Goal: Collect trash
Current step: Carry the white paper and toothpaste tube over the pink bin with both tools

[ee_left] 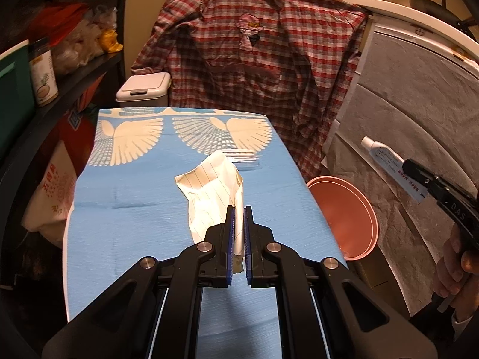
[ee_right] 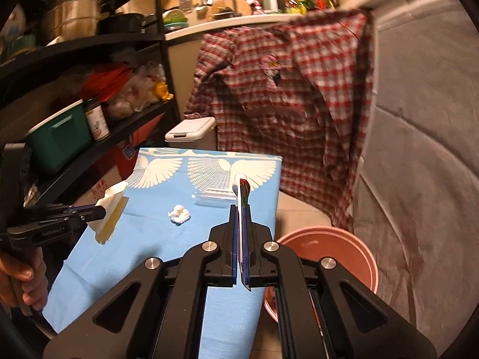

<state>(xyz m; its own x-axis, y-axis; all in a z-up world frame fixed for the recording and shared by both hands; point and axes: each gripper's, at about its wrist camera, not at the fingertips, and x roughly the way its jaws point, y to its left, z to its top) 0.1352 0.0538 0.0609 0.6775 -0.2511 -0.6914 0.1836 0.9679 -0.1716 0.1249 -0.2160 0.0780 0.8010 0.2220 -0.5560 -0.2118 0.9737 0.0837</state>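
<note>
Step in hand: I judge it to be the carry to the bin; both my grippers are loaded and the pink wastebasket (ee_left: 344, 215) stands on the floor just beside the table's right edge.
Left gripper (ee_left: 239, 209): clenched on a crumpled sheet of lined paper (ee_left: 209, 191); the paper sticks out ahead of the pads and hangs over the blue tablecloth (ee_left: 134, 209).
Right gripper (ee_right: 241, 209): clamped on a flattened white tube (ee_right: 241, 191), held edge-on; its cap end projects past my fingertips.
Tube relative to basket: in the left wrist view the tube (ee_left: 386, 161) sits above and beyond the basket rim, not yet over the opening.
Procedure: I bring each load fully over the basket mouth before releasing, right side first since it is nearer. I keep the pads tight until then; the paper is light and may drift.
Remaining trash: a small white wad (ee_right: 179, 214) and a clear plastic wrapper (ee_right: 214, 197) lie on the cloth, apart from both jaws.
</note>
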